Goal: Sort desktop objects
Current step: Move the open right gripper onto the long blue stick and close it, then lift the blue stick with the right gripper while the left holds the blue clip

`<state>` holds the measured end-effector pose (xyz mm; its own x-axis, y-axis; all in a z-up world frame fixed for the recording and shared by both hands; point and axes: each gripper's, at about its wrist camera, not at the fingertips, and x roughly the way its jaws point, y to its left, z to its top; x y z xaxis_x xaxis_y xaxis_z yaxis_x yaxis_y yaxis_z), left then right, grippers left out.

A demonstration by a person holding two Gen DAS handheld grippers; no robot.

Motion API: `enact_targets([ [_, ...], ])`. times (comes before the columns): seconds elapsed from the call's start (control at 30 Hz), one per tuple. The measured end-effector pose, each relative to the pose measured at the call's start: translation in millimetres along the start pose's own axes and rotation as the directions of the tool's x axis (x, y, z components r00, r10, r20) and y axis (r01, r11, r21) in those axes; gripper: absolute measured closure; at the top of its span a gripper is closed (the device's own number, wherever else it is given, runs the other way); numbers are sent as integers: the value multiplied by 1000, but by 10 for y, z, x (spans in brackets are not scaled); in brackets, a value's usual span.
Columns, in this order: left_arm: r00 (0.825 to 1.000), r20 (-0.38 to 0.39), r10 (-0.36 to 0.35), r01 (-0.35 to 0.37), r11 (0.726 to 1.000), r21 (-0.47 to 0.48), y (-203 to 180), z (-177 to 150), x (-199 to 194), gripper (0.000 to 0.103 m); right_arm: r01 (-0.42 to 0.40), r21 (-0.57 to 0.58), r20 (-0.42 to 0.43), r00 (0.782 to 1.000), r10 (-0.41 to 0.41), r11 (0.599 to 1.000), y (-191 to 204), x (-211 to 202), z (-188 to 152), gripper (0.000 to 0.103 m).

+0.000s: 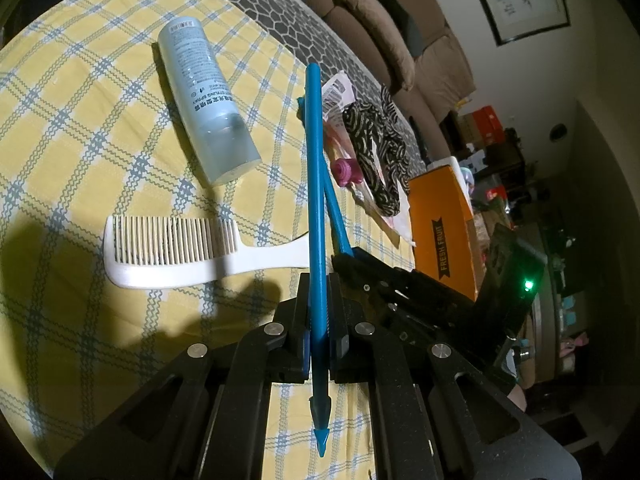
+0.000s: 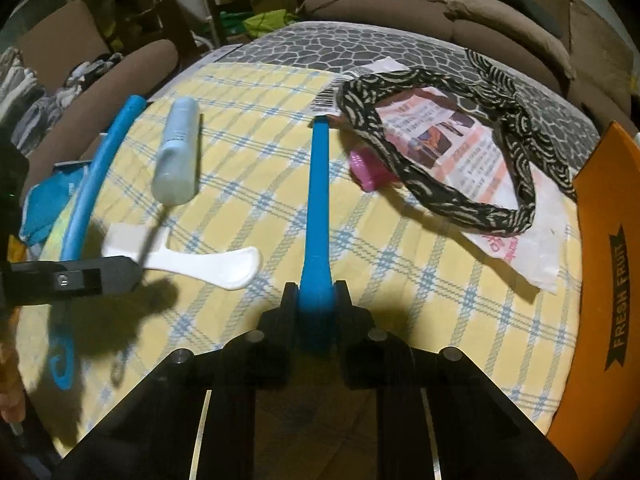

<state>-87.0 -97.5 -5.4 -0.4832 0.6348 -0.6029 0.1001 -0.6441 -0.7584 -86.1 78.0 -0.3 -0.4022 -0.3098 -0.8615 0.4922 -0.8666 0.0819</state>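
Note:
My left gripper (image 1: 319,312) is shut on a long blue stick (image 1: 316,184) and holds it above the yellow checked cloth (image 1: 80,120). My right gripper (image 2: 317,300) is shut on a second blue stick (image 2: 318,200), which points at the black-and-cream patterned band (image 2: 440,184). The left gripper's blue stick shows at the left of the right wrist view (image 2: 100,160). A white comb (image 1: 176,252) and a pale blue spray bottle (image 1: 204,96) lie on the cloth. A pink cap (image 1: 345,170) lies beside the band (image 1: 376,148).
An orange "Fresh Fruit" box (image 2: 600,280) stands at the table's right edge. A printed leaflet (image 2: 472,160) lies under the band. A brown sofa (image 2: 480,20) runs behind the table. A blue bag (image 2: 48,208) lies at the left edge.

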Motion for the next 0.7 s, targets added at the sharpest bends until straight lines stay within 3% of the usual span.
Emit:
enact_targets([
  [0.17, 1000, 7, -5, 5, 1000, -4, -7, 7, -11, 98, -77, 23, 26, 997, 76, 997, 59, -153, -7, 87],
  [0.63, 999, 26, -23, 23, 1000, -9, -115, 3, -19, 98, -133, 13, 153, 980, 129, 991, 149, -741, 64, 89],
  [0.7, 999, 27, -27, 27, 1000, -7, -141, 3, -13, 98, -141, 17, 181, 974, 135, 990, 123, -856, 84, 99],
])
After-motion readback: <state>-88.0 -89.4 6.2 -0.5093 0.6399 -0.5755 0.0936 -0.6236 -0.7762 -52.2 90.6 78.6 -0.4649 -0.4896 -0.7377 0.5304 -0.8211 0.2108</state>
